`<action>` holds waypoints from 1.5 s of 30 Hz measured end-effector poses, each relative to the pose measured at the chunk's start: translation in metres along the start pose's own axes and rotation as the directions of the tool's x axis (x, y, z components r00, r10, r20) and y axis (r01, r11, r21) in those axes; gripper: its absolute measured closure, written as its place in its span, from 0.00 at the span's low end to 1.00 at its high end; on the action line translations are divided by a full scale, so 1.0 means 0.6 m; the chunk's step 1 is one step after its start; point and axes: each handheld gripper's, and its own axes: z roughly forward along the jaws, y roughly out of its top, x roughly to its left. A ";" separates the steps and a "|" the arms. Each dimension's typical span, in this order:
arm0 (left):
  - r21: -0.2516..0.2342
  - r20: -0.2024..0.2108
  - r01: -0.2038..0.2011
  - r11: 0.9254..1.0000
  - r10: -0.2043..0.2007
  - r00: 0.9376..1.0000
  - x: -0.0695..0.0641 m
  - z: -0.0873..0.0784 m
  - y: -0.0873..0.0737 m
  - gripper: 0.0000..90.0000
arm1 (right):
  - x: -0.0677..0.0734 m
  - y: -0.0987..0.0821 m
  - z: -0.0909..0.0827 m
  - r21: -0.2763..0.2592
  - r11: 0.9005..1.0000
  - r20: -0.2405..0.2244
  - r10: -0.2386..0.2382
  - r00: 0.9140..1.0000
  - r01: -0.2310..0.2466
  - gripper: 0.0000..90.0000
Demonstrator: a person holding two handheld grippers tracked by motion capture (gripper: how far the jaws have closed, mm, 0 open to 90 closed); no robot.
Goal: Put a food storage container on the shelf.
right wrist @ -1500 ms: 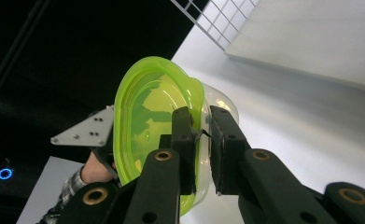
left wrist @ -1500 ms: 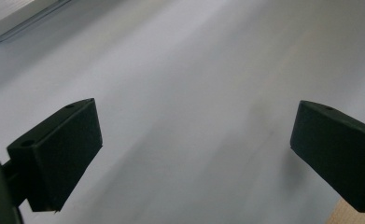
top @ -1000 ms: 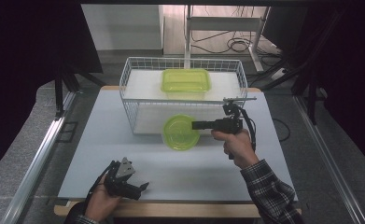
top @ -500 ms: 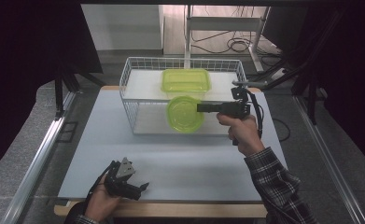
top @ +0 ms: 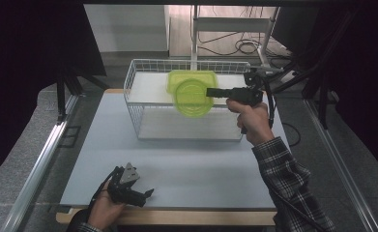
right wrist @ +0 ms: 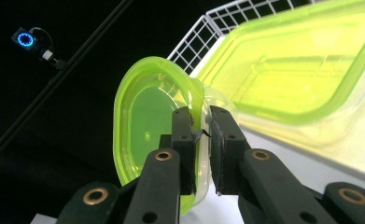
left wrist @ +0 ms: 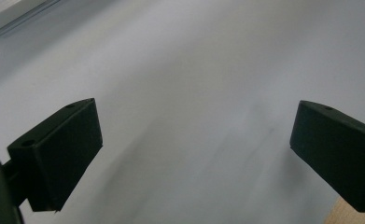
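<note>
Right tool (top: 210, 92) clamps the rim of the round green container (top: 192, 97), holding it up over the wire basket (top: 133, 113). Left tool (top: 149, 192) sits wide open on the near tabletop (top: 206, 169), left side.

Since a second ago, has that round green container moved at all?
Yes. The round green container, clamped in the right gripper, has risen from in front of the wire basket to above its front rim, toward the rectangular green container inside.

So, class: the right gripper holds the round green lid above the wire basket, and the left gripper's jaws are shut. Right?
Not quite. The left gripper's jaws stand wide open over the table, as the left gripper view shows. The rest holds.
</note>
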 end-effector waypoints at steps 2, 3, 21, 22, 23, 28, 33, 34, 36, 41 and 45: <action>0.000 0.000 0.000 1.000 0.000 1.000 0.000 0.000 0.000 0.02 | 0.003 0.007 0.000 -0.008 1.000 -0.001 0.001 1.000 -0.001 0.90; 0.000 0.000 0.000 1.000 0.000 1.000 0.000 0.000 0.000 0.03 | 0.005 0.010 -0.001 -0.013 1.000 -0.001 -0.001 1.000 0.001 0.90; 0.006 -0.003 -0.001 1.000 0.001 1.000 0.000 0.001 -0.001 0.03 | 0.030 0.079 0.002 -0.068 0.997 0.093 -0.034 0.995 0.040 0.90; 0.007 -0.003 -0.002 1.000 0.002 1.000 0.000 0.001 -0.001 0.03 | 0.030 0.082 0.004 -0.067 0.997 0.103 -0.037 0.994 0.044 0.90; 0.007 -0.003 -0.001 1.000 0.001 1.000 -0.001 0.001 -0.001 0.03 | 0.030 0.085 0.006 -0.063 0.997 0.113 -0.037 0.993 0.044 0.90; 0.013 -0.004 -0.004 1.000 0.004 1.000 -0.001 0.002 -0.001 0.03 | 0.026 0.096 0.020 -0.051 0.998 0.146 -0.035 0.989 0.042 0.90; 0.018 -0.004 -0.005 1.000 0.005 1.000 0.000 0.002 -0.002 0.03 | 0.019 0.103 0.030 -0.037 0.999 0.175 -0.017 0.984 0.024 0.90; 0.018 -0.006 -0.008 1.000 0.008 1.000 0.000 0.002 -0.002 0.03 | 0.018 0.103 0.032 -0.032 0.999 0.181 -0.017 0.983 0.023 0.90; 0.020 -0.006 -0.009 1.000 0.009 1.000 0.000 0.002 -0.002 0.03 | 0.015 0.103 0.035 -0.025 1.000 0.193 -0.011 0.981 0.017 0.90; 0.026 -0.007 -0.013 1.000 0.013 1.000 -0.001 0.003 -0.002 0.03 | 0.014 0.106 0.037 -0.033 0.999 0.224 -0.012 0.975 0.020 0.88; 0.026 -0.005 -0.010 1.000 0.011 1.000 -0.001 0.003 -0.002 0.03 | 0.016 0.107 0.040 -0.042 0.998 0.281 -0.026 0.959 0.039 0.86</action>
